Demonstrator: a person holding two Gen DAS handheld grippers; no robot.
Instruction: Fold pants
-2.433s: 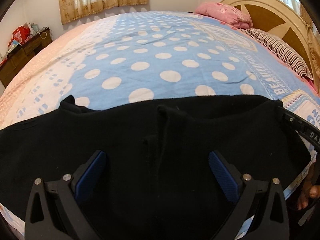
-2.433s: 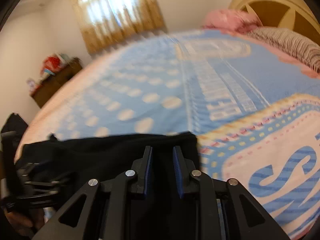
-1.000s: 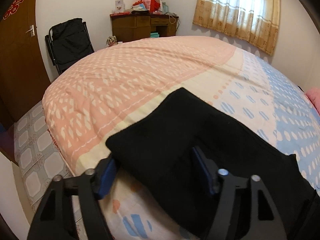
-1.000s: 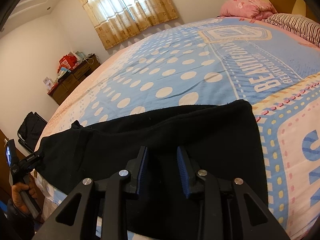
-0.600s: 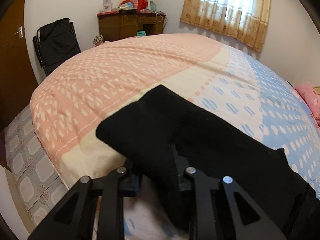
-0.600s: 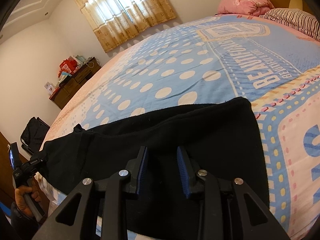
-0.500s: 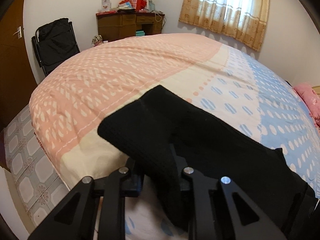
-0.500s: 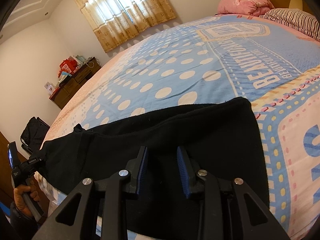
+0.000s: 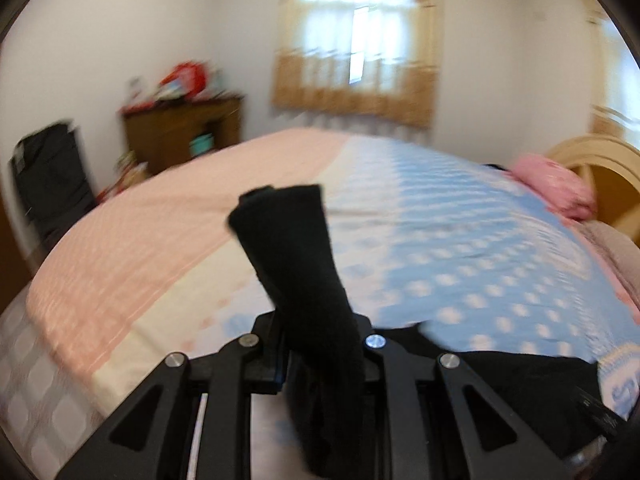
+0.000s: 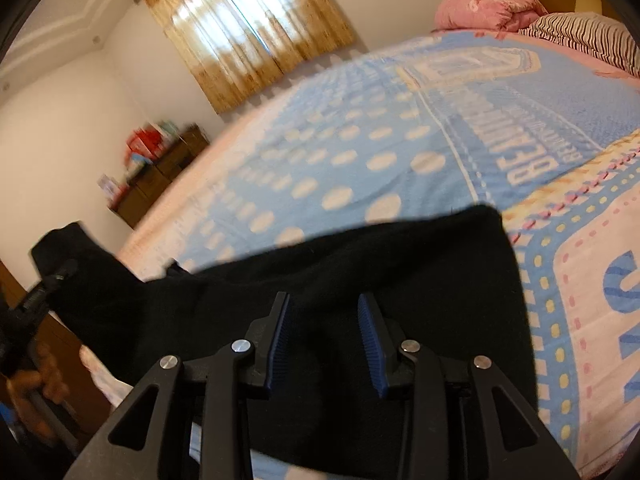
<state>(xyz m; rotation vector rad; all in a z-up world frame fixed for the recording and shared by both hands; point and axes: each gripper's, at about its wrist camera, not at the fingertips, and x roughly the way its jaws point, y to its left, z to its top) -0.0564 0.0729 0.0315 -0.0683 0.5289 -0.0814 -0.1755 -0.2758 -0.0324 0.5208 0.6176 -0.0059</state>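
Pants (image 9: 296, 264) are plain black fleece, one end bunched upright mid-frame in your clamped left gripper (image 9: 320, 344), the rest flat on the bedspread (image 10: 400, 128) under your open right gripper (image 10: 324, 344).

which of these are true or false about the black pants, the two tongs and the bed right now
1. The left tongs are shut on the black pants. True.
2. The right tongs are clamped shut on the pants. False: their jaws stand apart.
3. The bedspread has a blue area with pale dots. True.
4. The pants are white. False: they are black.
5. A pink pillow lies near the headboard. True.
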